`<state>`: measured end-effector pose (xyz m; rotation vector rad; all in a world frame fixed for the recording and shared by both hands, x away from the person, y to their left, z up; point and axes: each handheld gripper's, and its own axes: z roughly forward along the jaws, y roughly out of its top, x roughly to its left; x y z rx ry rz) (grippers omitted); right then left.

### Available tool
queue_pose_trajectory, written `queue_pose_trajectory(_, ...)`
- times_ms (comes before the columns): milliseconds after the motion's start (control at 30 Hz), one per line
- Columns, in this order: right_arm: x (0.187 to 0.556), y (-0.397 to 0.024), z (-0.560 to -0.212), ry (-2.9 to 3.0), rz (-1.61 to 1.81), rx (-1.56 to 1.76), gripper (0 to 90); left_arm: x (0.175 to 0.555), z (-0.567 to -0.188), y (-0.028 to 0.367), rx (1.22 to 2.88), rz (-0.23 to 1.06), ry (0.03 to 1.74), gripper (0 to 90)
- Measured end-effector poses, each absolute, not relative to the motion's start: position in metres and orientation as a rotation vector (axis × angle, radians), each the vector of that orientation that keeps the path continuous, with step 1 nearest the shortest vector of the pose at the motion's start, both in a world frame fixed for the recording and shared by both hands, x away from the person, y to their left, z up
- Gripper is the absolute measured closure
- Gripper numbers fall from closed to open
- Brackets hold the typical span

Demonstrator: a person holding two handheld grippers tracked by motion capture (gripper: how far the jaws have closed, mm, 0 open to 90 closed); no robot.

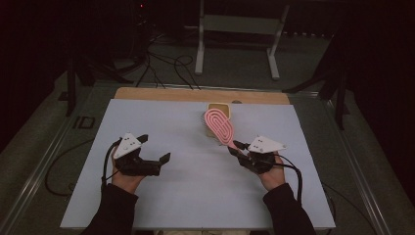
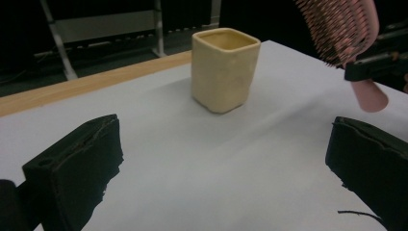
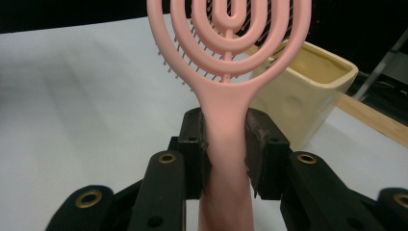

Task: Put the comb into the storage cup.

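A pink hairbrush with an oval looped head is held up off the white table sheet, its head toward the cream square cup at the back. My right gripper is shut on the brush handle, its two black pads pressing either side. In the left gripper view the cup stands upright and empty-looking ahead, with the brush bristles at the top right. My left gripper hovers open over the sheet at the left, nothing between its jaws.
The wooden table edge runs along the back. A white metal frame and cables lie on the dark floor beyond. Black stands flank both sides of the table.
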<state>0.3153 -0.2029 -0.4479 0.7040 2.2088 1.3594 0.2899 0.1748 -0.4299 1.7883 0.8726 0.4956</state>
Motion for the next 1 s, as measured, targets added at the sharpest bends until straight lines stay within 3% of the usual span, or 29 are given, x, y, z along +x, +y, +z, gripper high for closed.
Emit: queue_pose_trajectory(1000,0.317,-0.190,-0.455,2.216,1.364,0.717,70.5,0.306,-0.418,0.132,1.788,0.441,0.811,0.0)
